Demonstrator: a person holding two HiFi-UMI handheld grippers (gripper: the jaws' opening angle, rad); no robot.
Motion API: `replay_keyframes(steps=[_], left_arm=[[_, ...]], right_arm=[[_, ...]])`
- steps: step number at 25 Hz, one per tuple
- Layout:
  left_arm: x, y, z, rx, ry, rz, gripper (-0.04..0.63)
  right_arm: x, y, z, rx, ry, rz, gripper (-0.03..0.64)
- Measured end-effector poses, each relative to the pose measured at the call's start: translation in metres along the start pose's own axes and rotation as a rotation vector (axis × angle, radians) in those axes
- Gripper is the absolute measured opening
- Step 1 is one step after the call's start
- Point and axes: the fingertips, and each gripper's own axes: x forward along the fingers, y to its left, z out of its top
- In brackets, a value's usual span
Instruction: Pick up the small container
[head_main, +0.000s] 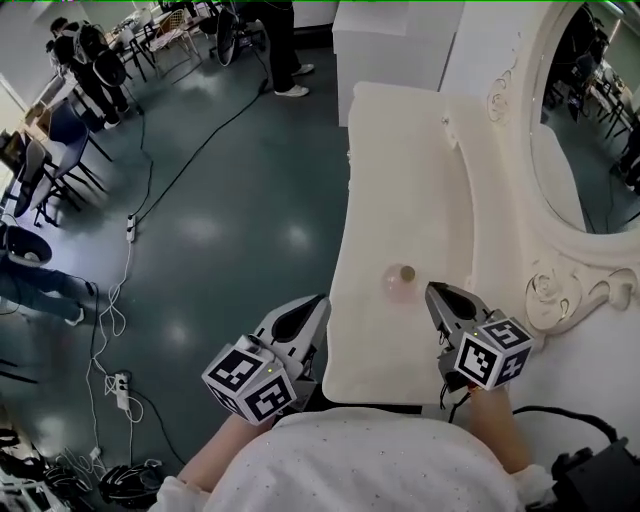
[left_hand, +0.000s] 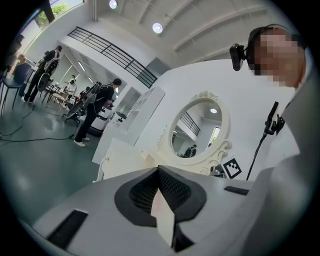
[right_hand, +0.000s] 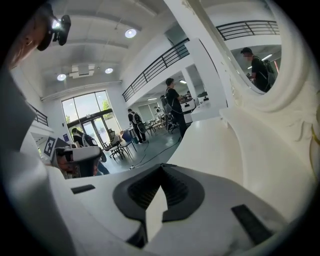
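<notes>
A small clear container (head_main: 401, 280) with a tan lid stands on the white dressing table (head_main: 400, 190), near its front half. My right gripper (head_main: 440, 292) is shut and empty, just right of and nearer than the container, over the table's front. My left gripper (head_main: 318, 302) is shut too, hanging off the table's left edge above the floor. The container does not show in either gripper view; there each pair of jaws stands closed, the left gripper (left_hand: 159, 172) facing the mirror and the right gripper (right_hand: 161, 170) looking along the tabletop.
An ornate white oval mirror (head_main: 575, 150) rises along the table's right side. A white cabinet (head_main: 385, 45) stands beyond the table's far end. Cables (head_main: 130, 230) and power strips lie on the dark floor to the left. People and chairs (head_main: 80, 70) are at the far left.
</notes>
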Motion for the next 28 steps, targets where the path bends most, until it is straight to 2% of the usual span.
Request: replay_keyframes(steps=[4,7,10,15,21,28], left_arm=[[0.002,0.014,-0.017,-0.022,0.073,-0.005,-0.003],[0.014,0.034,-0.023,-0.061,0.092,-0.017,-0.005],[0.033,0.042,-0.027,-0.091,0.129,-0.087,-0.005],[0.063,0.067,-0.03,-0.035,0.206,-0.213,-0.003],[0.086,0.076,-0.035,-0.03,0.276,-0.286,-0.005],[0.076,0.082,-0.067,-0.045,0.404,-0.331,-0.004]], right_arm=[[0.008,-0.006,-0.014,0.078,0.007,-0.03,0.002],[0.015,-0.011,-0.021,0.151,0.003,-0.056,0.002],[0.015,-0.016,-0.026,0.225,-0.013,-0.107,0.002],[0.018,-0.021,-0.041,0.315,-0.053,-0.257,0.002],[0.014,-0.019,-0.043,0.297,-0.131,-0.381,0.003],[0.032,-0.017,-0.037,0.302,-0.257,-0.381,0.003]])
